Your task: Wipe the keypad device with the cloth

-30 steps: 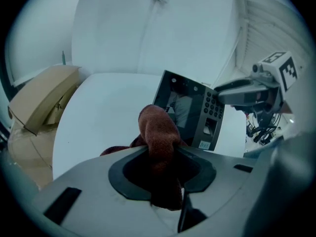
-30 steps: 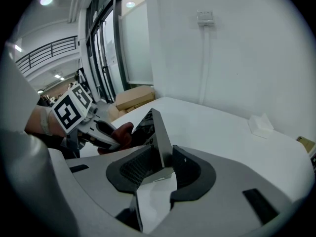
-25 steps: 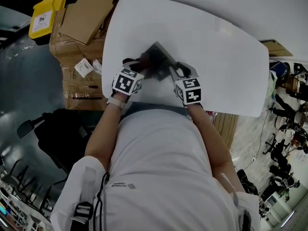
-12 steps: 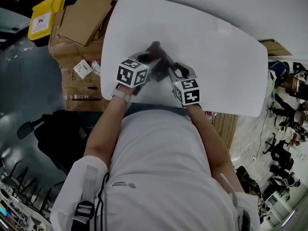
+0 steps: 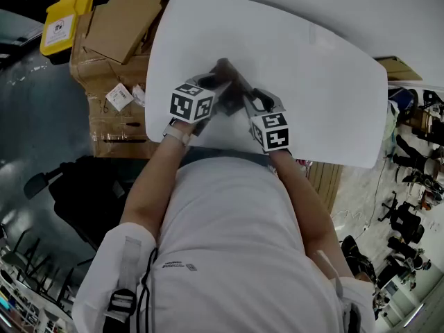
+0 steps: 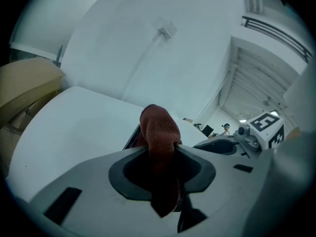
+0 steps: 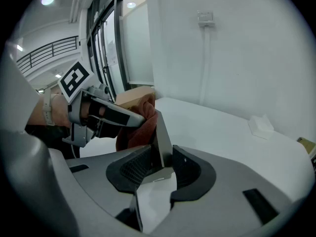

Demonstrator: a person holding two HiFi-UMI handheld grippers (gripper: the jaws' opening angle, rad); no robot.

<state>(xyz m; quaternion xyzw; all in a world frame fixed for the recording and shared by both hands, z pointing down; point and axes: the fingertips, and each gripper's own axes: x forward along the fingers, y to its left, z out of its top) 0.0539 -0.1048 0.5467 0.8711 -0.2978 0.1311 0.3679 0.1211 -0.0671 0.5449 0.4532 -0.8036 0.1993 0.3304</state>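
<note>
The dark, flat keypad device [image 5: 232,83] stands tilted up on the white table [image 5: 319,89]. My right gripper [image 5: 252,103] is shut on its near edge, and the panel [image 7: 162,135] rises straight up between the jaws. My left gripper [image 5: 212,91] is shut on a reddish-brown cloth [image 6: 158,130], which bulges out past the fingertips. That cloth [image 7: 136,125] lies against the device's left face. In the left gripper view only a dark edge of the device [image 6: 132,137] shows behind the cloth. The left gripper [image 7: 109,115] sits just left of the panel.
Cardboard boxes [image 5: 118,26] and a yellow bin [image 5: 64,25] stand on the floor left of the table. A small white object [image 7: 260,125] lies on the far side of the table. A black chair [image 5: 87,186] is at my left. A white wall runs behind the table.
My left gripper rose and swung in toward the device with the cloth, then held nearly still. The right gripper and the device have not moved.
</note>
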